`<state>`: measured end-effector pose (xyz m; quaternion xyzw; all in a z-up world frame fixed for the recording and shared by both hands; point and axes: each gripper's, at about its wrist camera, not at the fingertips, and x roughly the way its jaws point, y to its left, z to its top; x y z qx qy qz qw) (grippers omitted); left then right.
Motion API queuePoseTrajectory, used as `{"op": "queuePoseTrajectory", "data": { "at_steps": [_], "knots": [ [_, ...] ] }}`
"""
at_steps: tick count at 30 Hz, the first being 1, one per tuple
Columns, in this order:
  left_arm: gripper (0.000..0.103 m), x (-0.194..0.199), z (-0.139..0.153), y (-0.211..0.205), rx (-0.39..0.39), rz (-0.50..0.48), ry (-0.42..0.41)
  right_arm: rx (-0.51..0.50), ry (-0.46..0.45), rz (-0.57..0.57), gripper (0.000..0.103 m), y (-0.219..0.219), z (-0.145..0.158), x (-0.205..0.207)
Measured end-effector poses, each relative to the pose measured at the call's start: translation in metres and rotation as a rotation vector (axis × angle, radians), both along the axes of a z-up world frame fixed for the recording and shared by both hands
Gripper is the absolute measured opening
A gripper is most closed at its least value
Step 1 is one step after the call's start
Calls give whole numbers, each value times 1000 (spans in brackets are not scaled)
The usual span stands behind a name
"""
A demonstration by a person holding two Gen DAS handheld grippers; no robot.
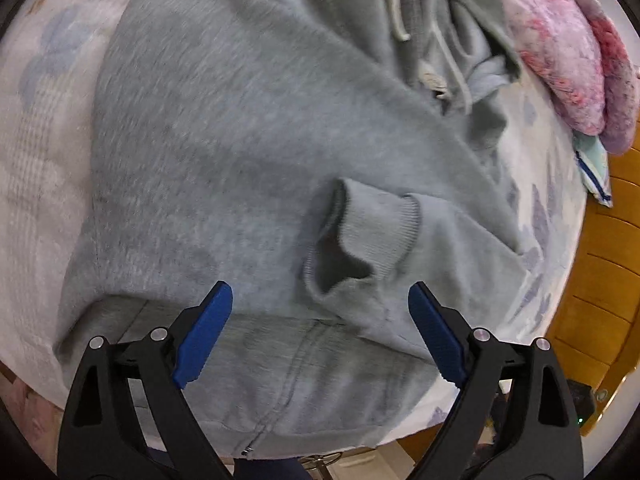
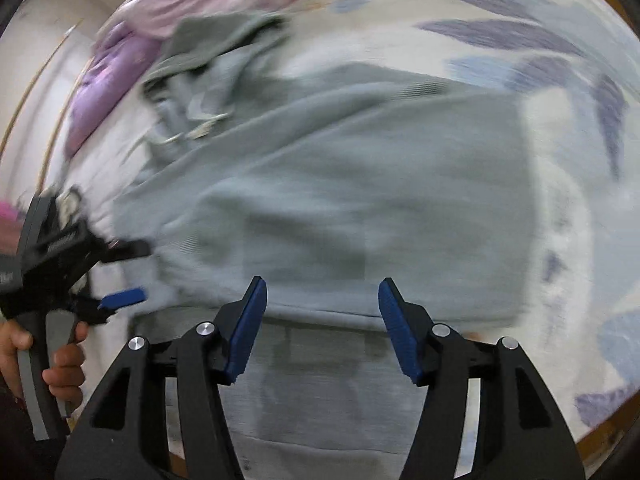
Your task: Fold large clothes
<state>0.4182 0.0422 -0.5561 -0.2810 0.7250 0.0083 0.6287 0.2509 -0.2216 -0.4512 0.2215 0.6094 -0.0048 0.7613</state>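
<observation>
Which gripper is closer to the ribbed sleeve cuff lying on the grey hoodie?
The left gripper: its open jaws sit just below the sleeve cuff, not touching it. The right gripper hovers open over the hoodie hem; no cuff shows in its view.

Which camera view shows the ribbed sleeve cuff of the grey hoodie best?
The left wrist view: the sleeve cuff lies sharp on the grey hoodie, just ahead of the open left gripper. The right wrist view is blurred; no cuff can be made out there.

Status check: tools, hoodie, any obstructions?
Left tool open, right tool open, both empty. Grey hoodie on bed, sleeve cuff folded across. Pink blanket beside hood.
</observation>
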Motion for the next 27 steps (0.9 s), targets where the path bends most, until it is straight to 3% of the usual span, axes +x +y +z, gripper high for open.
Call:
{"op": "queuePoseTrajectory", "data": {
  "at_steps": [5,7,9,11,13,16,18,21,23,27],
  "knots": [
    [89,8,-4,-22,-8,-74,-31,-44,22,-89,56,-48,-1,-15],
    [77,13,-8,-38,3,-127,-33,-56,24,-120,56,-64,1,-20],
    [8,16,-15,-51,26,-196,-17,-64,31,-153,56,-75,-1,-20],
    [8,21,4,-59,12,-221,-109,-77,25,-188,56,-87,3,-22],
    [8,28,54,-64,-19,-243,-262,-84,8,-217,56,-96,9,-22],
    [8,33,118,-47,-27,-233,-426,-59,-24,-270,56,-107,18,-19],
    [8,35,135,-26,-27,-206,-451,-37,-28,-282,56,-107,20,-15],
    [7,27,141,23,64,-167,-466,-29,-29,-248,56,-95,19,-3],
    [7,19,127,52,133,-145,-414,-25,-31,-227,56,-85,17,5],
    [7,4,69,91,214,-86,-277,-44,-8,-152,56,-56,4,29]
  ]
}}
